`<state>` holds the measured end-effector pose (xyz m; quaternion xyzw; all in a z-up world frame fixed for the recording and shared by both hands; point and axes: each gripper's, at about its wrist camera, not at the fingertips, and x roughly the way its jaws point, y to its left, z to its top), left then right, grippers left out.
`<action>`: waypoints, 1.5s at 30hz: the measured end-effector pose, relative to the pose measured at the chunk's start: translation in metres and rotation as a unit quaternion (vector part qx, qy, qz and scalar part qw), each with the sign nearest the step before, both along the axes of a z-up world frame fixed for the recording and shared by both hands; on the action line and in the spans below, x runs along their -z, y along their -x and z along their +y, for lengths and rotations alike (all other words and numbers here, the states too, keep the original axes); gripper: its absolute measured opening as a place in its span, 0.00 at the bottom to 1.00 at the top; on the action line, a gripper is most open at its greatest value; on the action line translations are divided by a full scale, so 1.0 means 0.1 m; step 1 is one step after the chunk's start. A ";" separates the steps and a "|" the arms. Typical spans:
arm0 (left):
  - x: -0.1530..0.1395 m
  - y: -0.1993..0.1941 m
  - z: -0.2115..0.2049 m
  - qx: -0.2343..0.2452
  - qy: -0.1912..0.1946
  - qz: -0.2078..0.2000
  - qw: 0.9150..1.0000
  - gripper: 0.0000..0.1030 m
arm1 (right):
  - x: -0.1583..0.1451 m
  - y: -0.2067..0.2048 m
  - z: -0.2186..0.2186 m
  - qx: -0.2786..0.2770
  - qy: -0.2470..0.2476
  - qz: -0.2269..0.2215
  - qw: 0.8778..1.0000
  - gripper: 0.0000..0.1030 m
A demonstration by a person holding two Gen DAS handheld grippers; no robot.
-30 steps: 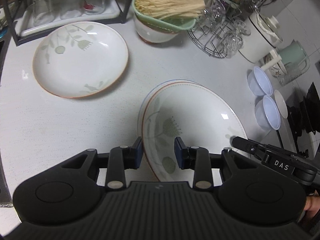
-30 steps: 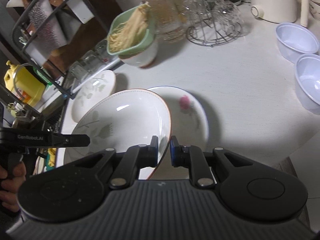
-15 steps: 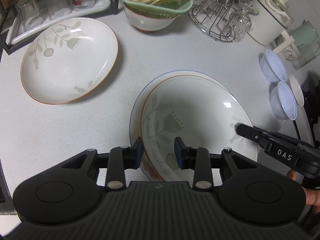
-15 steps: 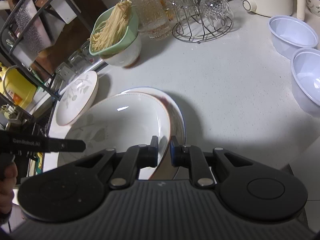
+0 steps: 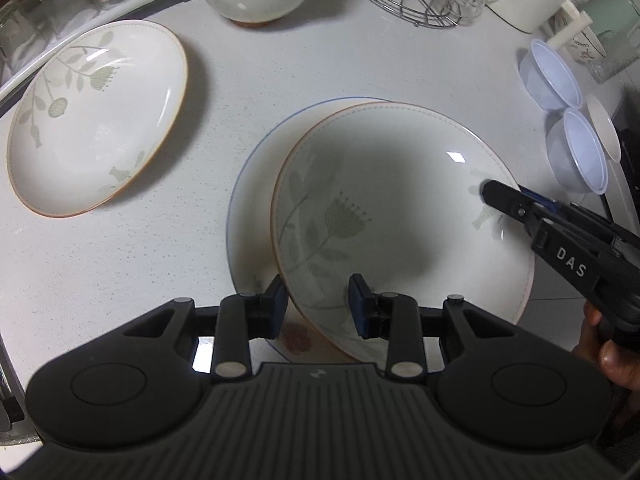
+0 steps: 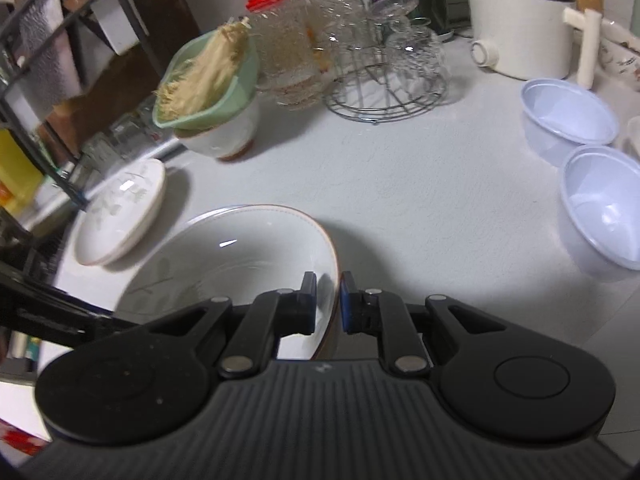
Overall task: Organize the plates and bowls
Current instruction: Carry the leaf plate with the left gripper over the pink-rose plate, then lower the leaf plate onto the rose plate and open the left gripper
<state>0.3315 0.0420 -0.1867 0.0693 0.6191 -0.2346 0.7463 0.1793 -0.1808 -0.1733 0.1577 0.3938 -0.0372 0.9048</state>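
Leaf-pattern plate (image 5: 400,200) lowered onto blue-rimmed plate (image 5: 256,184), flatter than before; right gripper (image 6: 327,300) clamps its rim, left gripper (image 5: 318,300) straddles it, pad contact unclear.

blue-rimmed plate (image 5: 256,184) mostly hidden under bowl (image 5: 400,200).

Cream plate (image 5: 400,208) green floral, brown rim; lower plate (image 5: 256,184) blue-rimmed

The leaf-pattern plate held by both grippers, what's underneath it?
Under the leaf-pattern plate lies a blue-rimmed plate on the counter. Its left rim and a pink flower show; the rest is covered, so contact between them cannot be told.
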 end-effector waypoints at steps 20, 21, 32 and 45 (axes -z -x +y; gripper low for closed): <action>-0.15 0.05 0.25 -0.052 0.032 -0.009 0.998 0.37 | 0.09 -0.04 0.19 -0.003 0.044 0.006 0.999 0.15; -0.18 0.06 0.26 -0.052 0.038 -0.015 0.998 0.37 | 0.08 -0.03 0.18 -0.001 0.043 0.003 0.999 0.15; -0.64 0.21 0.34 -0.062 0.078 -0.076 0.992 0.38 | -0.27 0.03 0.25 0.001 0.052 -0.038 0.998 0.16; -1.22 0.61 0.58 -0.086 0.112 -0.150 0.979 0.40 | -0.92 0.25 0.32 -0.013 0.018 -0.096 0.995 0.16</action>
